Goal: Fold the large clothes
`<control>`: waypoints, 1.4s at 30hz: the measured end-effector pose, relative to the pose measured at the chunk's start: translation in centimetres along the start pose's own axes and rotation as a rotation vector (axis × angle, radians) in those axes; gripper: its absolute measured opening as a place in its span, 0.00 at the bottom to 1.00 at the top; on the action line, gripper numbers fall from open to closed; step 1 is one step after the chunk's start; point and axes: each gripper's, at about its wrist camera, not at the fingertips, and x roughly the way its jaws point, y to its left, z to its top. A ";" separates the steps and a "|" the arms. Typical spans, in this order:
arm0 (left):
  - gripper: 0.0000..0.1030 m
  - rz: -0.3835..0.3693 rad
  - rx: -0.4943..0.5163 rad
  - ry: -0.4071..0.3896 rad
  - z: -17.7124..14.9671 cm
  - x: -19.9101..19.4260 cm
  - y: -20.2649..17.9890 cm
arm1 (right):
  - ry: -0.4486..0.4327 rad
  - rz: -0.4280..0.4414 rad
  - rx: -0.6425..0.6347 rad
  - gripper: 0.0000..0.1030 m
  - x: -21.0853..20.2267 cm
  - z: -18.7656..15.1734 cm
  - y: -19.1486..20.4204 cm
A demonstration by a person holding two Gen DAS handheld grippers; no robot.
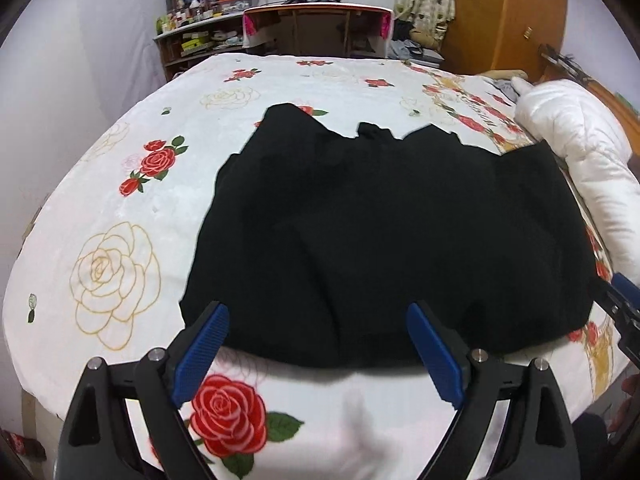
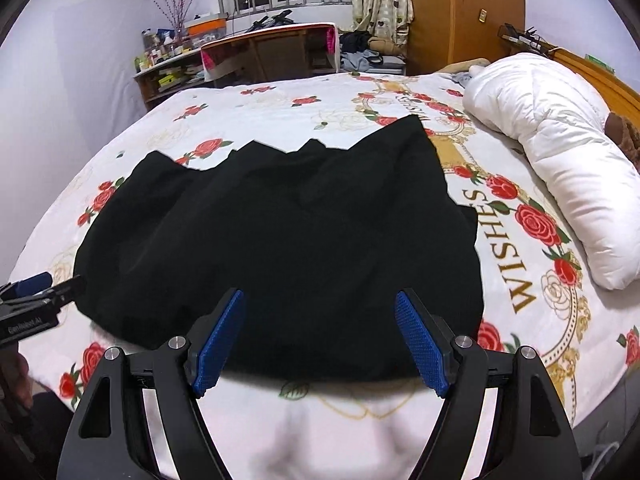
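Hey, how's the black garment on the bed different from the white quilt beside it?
The black garment is spread out nearly flat mid-bed; the white quilt is bunched into a thick roll along the bed's right edge. The garment is plain dark fabric with a jagged far edge; the quilt is puffy and stitched. The garment lies just beyond both open grippers; the quilt sits farther off. Both rest on the rose-print blanket.

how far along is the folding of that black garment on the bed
Done: the black garment lies on the rose-print bedspread as a broad slab, apparently folded at least once. In hand: nothing; left gripper and right gripper are open and empty. Left: its far edge is ragged, so further folds seem likely.
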 end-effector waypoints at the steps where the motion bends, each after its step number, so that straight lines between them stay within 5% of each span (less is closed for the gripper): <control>1: 0.89 0.005 0.009 -0.003 -0.3 -0.2 -0.3 | -0.001 -0.010 -0.006 0.75 -0.1 -0.3 0.3; 13: 0.89 -0.031 -0.002 -0.039 -1.4 -2.2 -1.1 | 0.003 -0.002 -0.055 0.75 -1.0 -2.0 2.6; 42: 0.89 0.076 0.050 -0.025 -2.3 -2.3 -2.0 | -0.004 -0.013 -0.049 0.75 -1.6 -2.1 2.5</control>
